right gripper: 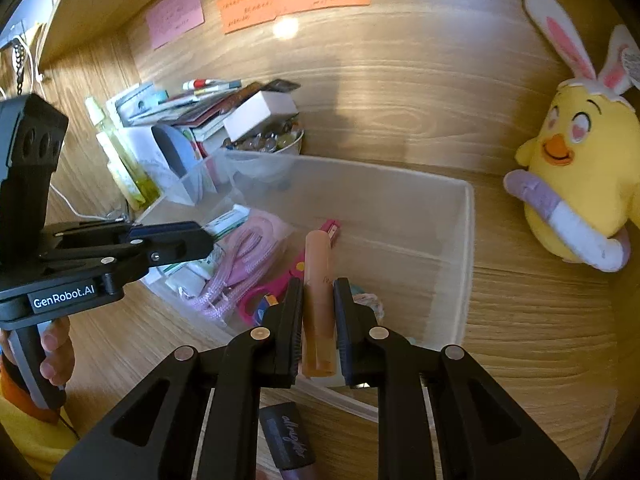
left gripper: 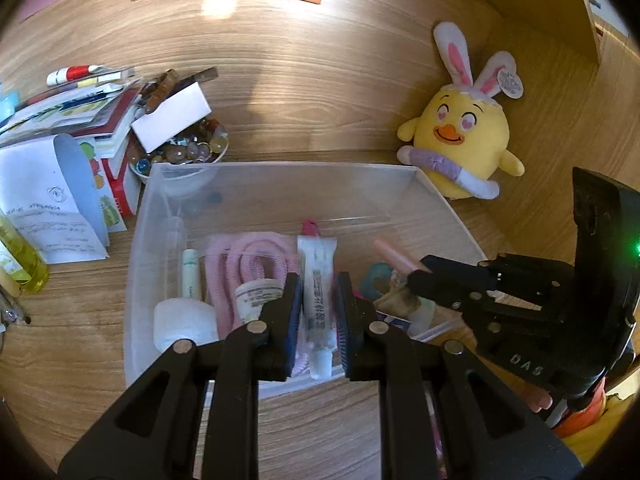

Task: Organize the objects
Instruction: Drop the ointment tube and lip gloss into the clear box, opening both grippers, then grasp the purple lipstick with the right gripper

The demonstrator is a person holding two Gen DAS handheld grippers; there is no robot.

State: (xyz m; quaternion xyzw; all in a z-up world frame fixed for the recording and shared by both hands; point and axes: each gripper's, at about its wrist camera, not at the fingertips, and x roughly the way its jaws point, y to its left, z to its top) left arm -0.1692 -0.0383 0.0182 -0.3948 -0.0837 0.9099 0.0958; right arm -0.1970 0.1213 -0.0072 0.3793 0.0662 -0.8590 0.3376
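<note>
A clear plastic bin (left gripper: 280, 172) stands on the wooden desk and also shows in the right wrist view (right gripper: 464, 240). My left gripper (left gripper: 318, 300) is shut on a white tube (left gripper: 318, 280) and holds it over the bin. My right gripper (right gripper: 318, 300) is shut on a peach-pink tube (right gripper: 318, 280) over the bin's near side; it also shows in the left wrist view (left gripper: 424, 276). In the bin lie a pink cord (left gripper: 248, 256), a white foam piece (left gripper: 180, 324), pink scissors (right gripper: 272, 292) and small tubes.
A yellow chick plush (left gripper: 464, 136) with bunny ears sits right of the bin. A bowl of glass beads (left gripper: 184, 152), a white box, stacked booklets and a yellow bottle (left gripper: 20, 260) crowd the left. A dark tube (right gripper: 288, 440) lies on the desk in front of the bin.
</note>
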